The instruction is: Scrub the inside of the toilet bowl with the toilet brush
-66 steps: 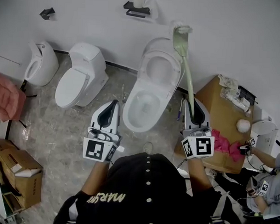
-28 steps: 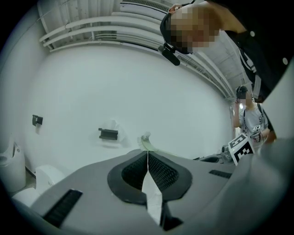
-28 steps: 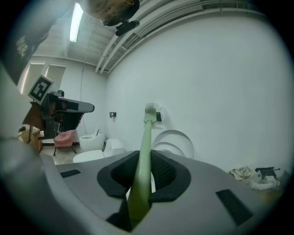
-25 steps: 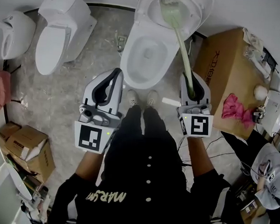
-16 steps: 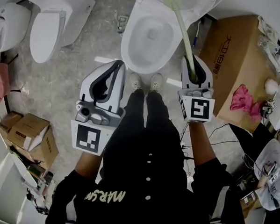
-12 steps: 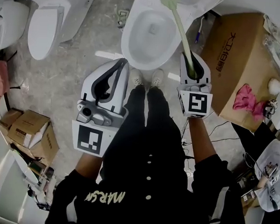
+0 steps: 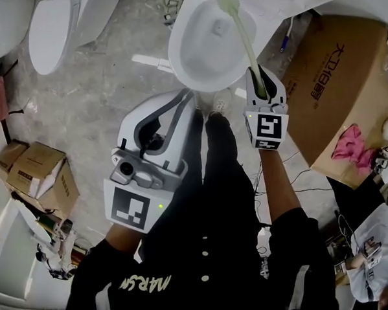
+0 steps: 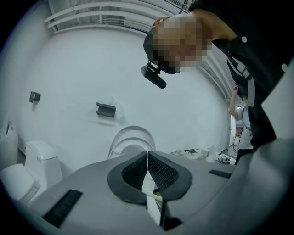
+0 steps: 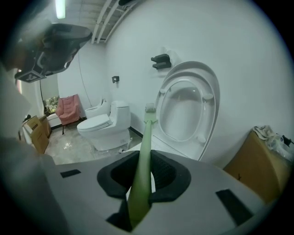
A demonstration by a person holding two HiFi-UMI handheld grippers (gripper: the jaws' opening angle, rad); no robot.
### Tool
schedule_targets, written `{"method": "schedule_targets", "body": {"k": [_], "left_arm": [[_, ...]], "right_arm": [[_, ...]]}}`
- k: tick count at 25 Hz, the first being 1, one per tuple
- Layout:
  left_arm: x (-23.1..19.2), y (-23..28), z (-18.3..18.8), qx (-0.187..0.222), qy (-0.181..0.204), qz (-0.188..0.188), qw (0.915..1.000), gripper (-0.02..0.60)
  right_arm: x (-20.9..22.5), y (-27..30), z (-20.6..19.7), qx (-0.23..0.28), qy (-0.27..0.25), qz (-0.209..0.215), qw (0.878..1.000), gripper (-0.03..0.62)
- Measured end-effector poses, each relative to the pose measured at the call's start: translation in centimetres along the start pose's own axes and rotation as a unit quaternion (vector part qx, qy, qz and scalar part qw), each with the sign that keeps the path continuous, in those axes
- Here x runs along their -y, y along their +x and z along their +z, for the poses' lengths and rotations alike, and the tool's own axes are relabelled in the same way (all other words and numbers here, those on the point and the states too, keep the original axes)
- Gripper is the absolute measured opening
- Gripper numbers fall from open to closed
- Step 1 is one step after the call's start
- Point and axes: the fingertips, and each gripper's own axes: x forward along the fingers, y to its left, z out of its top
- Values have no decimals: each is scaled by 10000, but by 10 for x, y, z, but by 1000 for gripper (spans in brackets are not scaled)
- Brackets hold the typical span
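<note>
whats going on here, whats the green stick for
A person stands facing an open toilet, seat and lid raised, with a gripper in each hand. The right gripper is shut on the handle of a green toilet brush, whose bristle end reaches over the far side of the bowl; contact with the porcelain can't be made out. The left gripper is shut and empty, held off to the side.

Cardboard box sits right of toilet bowl.
</note>
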Motion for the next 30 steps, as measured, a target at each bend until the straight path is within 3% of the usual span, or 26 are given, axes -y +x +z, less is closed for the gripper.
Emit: {"method": "schedule_targets", "body": {"k": [20,30], "left_arm": [[-20,38,-116,44,-375,-169,9991,26],[-30,50,-140,29,-506,-170,9986,26]], "right_arm": [[-16,92,-139,-1093,106,220,9937,84],[-24,134,-176,-1770,268,385,9831,84]]}}
